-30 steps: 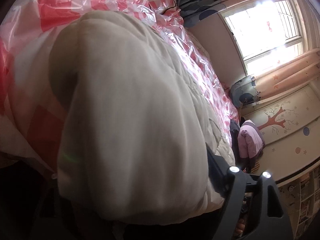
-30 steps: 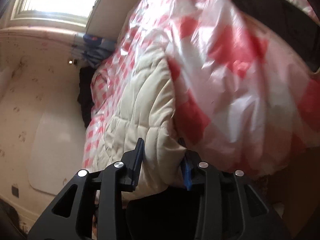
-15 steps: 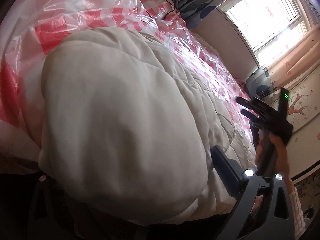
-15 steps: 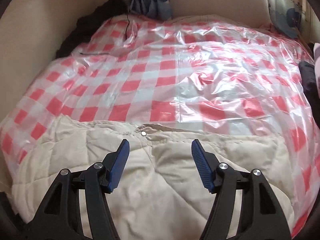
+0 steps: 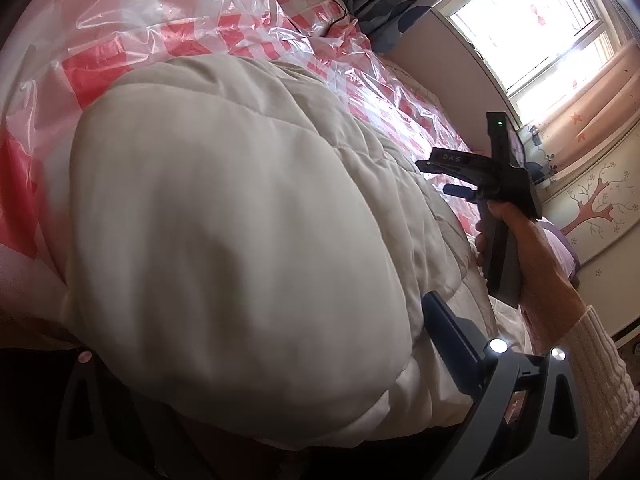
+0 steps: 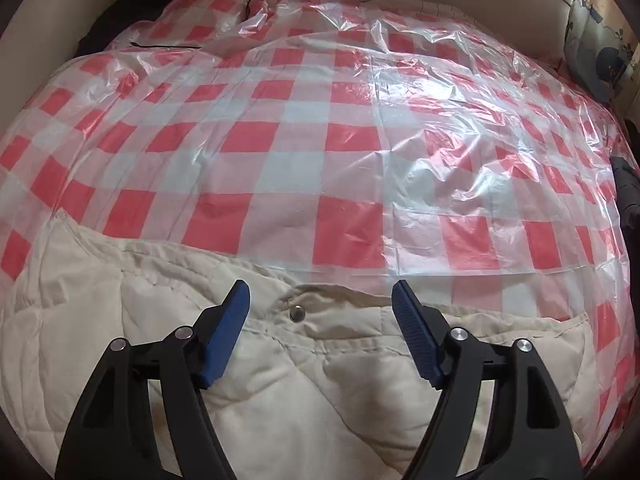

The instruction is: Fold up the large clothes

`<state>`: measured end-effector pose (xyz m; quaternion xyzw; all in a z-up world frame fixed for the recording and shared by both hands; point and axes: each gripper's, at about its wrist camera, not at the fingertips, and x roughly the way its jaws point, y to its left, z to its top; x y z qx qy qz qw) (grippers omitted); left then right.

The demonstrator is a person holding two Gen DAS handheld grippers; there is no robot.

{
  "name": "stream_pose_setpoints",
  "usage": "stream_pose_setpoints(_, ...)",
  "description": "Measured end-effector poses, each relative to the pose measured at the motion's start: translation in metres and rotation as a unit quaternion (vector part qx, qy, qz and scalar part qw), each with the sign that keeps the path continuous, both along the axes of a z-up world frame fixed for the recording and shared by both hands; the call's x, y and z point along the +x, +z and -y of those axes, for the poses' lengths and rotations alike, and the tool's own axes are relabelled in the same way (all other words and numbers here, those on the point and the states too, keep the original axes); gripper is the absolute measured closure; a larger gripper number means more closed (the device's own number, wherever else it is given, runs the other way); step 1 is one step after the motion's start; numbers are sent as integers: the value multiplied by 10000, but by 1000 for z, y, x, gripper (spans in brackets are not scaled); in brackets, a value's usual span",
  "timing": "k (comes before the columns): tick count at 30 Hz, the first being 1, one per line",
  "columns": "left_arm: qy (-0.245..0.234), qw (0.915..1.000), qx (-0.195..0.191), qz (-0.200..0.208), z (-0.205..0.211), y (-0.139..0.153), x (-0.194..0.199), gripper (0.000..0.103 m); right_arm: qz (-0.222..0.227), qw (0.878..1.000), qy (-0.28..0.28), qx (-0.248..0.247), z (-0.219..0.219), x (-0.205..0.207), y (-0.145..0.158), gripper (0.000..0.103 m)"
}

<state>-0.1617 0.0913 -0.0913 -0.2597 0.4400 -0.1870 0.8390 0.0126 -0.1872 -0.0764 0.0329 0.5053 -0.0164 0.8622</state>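
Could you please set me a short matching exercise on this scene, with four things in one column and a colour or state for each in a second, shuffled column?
Things:
1. coat
2. plastic sheet
3. snap button
4. right gripper

Colour or state:
A. open, nothing between its pads
B. red and white check
C. cream, quilted
D. small, silver metal

Pairs: 1-C, 2-B, 3-D, 4-A

Daylight from blown-out window [image 5: 532,20]; glare on plastic sheet [image 6: 432,92]; fisheye-dark corners
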Motion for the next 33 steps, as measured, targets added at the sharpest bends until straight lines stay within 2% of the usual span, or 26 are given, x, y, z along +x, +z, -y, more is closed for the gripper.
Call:
stream_pose_setpoints(3,-11,10000,-2,39,2,0,-1,7,-636,9977,79,-224,-11,13,-40,28)
stream_pose_setpoints(5,-39,10000,36,62,5,-1,0,7,-618,9980,32,-150,-8,14,-37,27)
stream_pose_setpoints(8,-50,10000,66,41,8,-1,0,7,-379,9989,74,247,1,-1,-13,27)
stream_pose_setpoints(11,-47,10000,70,46,8,-1,0,7,138,9985,208,478,7,-39,25,27)
stream_pose_setpoints(14,-40,9998,164,111,11,1,-3,7,411,9981,336,315,9,-79,40,20)
stream_pose_setpoints(16,-26,9998,180,114,11,1,-3,7,50,9985,544,-88,0,-91,18,16)
stream_pose_setpoints(17,-28,9998,165,110,12,1,-4,7,-246,9970,723,-146,-3,-93,0,15)
stream_pose_setpoints(18,-38,9998,151,109,12,2,-3,7,-262,9971,712,10,1,-95,-7,14)
stream_pose_setpoints(20,-18,9997,216,123,14,2,-3,7,-138,9982,482,320,9,-102,3,15)
stream_pose_setpoints(22,-5,9997,230,120,14,1,-3,7,343,9967,529,511,9,-124,29,15)
stream_pose_setpoints(25,-8,9995,282,156,15,1,-2,7,789,9939,705,319,-1,-164,56,14)
stream_pose_setpoints(26,-3,9994,307,170,15,1,-1,7,725,9944,737,222,-4,-172,53,11)
stream_pose_setpoints(28,2,9992,343,198,16,1,-1,7,4,9954,953,-86,-11,-176,21,10)
stream_pose_setpoints(29,-9,9990,386,214,17,1,-2,7,-136,9946,1025,-22,-10,-178,8,10)
stream_pose_setpoints(30,-22,9987,453,237,19,2,-2,7,-51,9956,921,161,-4,-181,9,10)
stream_pose_setpoints(31,-14,9985,488,264,19,2,-4,7,-45,9960,811,360,0,-185,14,10)
stream_pose_setpoints(33,-30,9982,527,293,19,3,-5,7,307,9943,673,763,10,-201,31,10)
